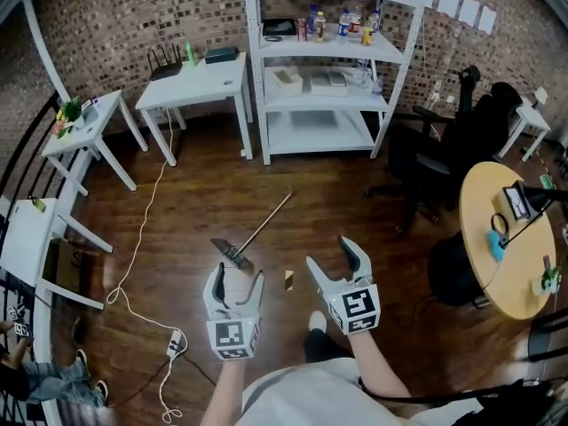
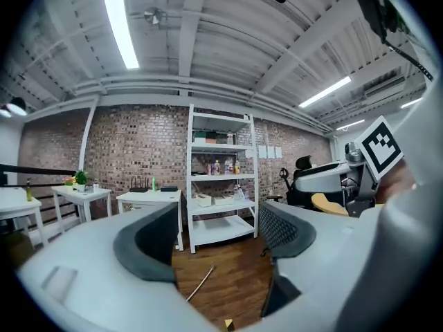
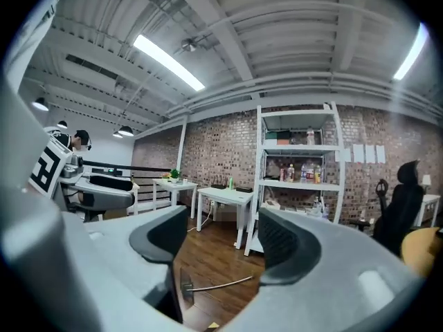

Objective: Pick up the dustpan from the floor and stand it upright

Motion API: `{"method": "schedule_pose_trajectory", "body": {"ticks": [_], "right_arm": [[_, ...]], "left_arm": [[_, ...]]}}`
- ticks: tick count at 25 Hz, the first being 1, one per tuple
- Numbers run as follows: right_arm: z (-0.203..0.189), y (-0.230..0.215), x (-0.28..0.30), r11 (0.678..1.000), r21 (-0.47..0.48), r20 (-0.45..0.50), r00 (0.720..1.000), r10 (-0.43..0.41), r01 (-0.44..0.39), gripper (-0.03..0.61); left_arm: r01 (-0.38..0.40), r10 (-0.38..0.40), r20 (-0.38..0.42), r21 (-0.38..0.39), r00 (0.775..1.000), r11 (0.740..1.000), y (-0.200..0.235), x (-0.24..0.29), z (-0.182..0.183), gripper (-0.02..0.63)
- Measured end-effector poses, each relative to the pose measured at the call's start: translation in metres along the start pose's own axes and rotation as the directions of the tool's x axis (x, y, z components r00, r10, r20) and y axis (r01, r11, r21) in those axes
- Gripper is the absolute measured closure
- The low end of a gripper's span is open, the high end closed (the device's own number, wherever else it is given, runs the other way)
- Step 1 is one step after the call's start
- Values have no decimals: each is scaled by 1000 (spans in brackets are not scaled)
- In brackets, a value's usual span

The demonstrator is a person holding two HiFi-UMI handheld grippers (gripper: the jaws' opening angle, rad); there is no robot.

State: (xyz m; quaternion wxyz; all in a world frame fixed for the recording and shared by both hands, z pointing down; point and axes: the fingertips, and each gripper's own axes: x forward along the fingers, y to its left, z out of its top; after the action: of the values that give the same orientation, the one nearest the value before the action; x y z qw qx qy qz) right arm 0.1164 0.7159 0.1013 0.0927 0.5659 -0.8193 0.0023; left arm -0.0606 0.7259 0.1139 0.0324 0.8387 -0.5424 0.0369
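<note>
The dustpan (image 1: 232, 253) lies flat on the dark wood floor, its long thin handle (image 1: 269, 222) running up and right toward the shelf. In the head view my left gripper (image 1: 238, 275) hovers just short of the pan, open and empty. My right gripper (image 1: 330, 254) is beside it to the right, also open with nothing between its jaws. The left gripper view shows my left gripper (image 2: 218, 237) with the handle (image 2: 201, 282) low in the gap. In the right gripper view, beyond my right gripper (image 3: 218, 244), the pan (image 3: 185, 289) and handle (image 3: 223, 283) lie on the floor.
A small tan scrap (image 1: 289, 280) lies on the floor between the grippers. A white shelf unit (image 1: 324, 60) stands ahead, white tables (image 1: 200, 82) to the left, a black office chair (image 1: 444, 153) and a round yellow table (image 1: 497, 264) to the right. A power strip with its white cable (image 1: 175, 344) trails at lower left.
</note>
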Motion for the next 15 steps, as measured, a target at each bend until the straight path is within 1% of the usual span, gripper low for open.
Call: {"method": "schedule_pose_trajectory", "body": {"ticks": [3,5,7,9,11,13,15], "right_arm": [[13,-47,54,998,-9,17,998,68,-68,273],[27,-93,84,997,-2,40,996,74,-74,273],[31,-142,111,997,39,39,997,63,-64,275],[10,-168,128,993,94,-2,997,71,-70,275],[-25,-173,145,989,122,-52,994,96,-89,275],[-57,-176,164,987,130,-90,990,107,-94,275],[-80,-186,181,987,129,-124,986,110,-93,275]], "left_arm": [[-54,55,-11,27,998,998,-1,55,16,239],[-76,76,-2,40,997,996,-12,96,35,241],[-69,70,-21,56,997,996,-28,139,46,249],[-66,71,-76,66,995,996,-37,165,36,249],[-69,76,-121,58,990,996,-34,185,10,249],[-51,57,-133,44,990,998,-29,211,-13,249],[-24,29,-131,35,991,999,-28,241,-28,249]]}}
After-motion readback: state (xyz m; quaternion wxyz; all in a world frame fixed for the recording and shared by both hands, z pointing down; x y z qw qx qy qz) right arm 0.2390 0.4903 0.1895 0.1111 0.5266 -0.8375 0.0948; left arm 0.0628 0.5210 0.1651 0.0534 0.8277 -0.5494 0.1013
